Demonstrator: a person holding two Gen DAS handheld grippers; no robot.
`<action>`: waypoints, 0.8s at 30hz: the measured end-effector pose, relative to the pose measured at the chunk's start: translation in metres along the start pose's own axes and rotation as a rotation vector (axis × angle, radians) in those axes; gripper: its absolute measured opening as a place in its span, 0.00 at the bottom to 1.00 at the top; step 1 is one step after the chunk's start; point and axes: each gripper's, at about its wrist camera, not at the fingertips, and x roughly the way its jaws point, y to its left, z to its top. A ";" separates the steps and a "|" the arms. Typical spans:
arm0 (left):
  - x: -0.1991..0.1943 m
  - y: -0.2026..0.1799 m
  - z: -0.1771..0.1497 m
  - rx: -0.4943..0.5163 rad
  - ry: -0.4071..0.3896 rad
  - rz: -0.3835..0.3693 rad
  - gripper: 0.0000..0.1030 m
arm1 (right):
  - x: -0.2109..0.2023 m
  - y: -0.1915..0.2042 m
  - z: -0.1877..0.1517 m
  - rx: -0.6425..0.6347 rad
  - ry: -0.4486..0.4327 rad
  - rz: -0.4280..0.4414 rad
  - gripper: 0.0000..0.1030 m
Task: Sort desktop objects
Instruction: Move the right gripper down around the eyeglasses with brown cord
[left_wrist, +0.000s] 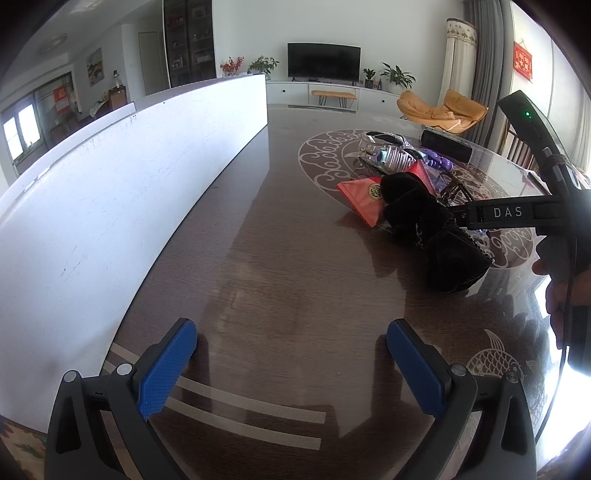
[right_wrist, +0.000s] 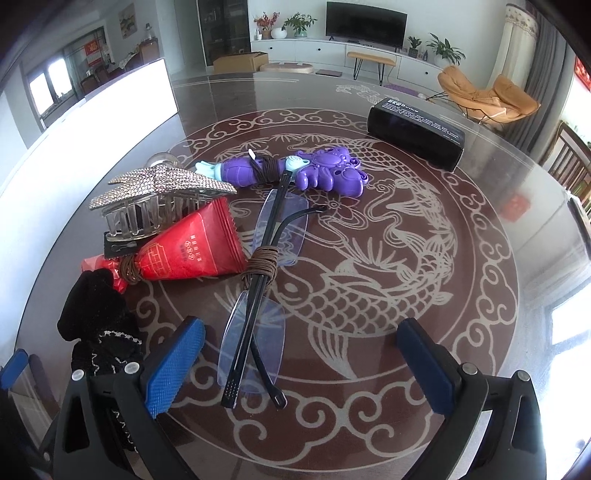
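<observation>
The table (right_wrist: 369, 92) is dark brown with a pale fish-and-cloud pattern. On it lie a purple toy (right_wrist: 325, 171), a red packet (right_wrist: 195, 251), a rhinestone-covered silver hair claw (right_wrist: 155, 195) and a black box (right_wrist: 415, 129). Blue pads (right_wrist: 173, 365) are ribbed

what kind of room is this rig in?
Most likely a home living room: a television on a low white cabinet, an orange lounge chair, houseplants, and a round glass-topped table with a fish pattern.
</observation>
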 end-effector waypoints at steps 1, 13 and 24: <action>0.000 0.000 0.000 0.000 0.000 0.000 1.00 | -0.001 0.002 -0.001 -0.004 0.001 0.002 1.00; -0.001 0.000 0.000 0.000 0.000 0.000 1.00 | -0.010 0.032 -0.017 -0.068 0.007 0.044 1.00; -0.001 -0.001 0.000 0.000 0.000 0.000 1.00 | -0.009 0.027 -0.013 -0.197 0.085 0.112 1.00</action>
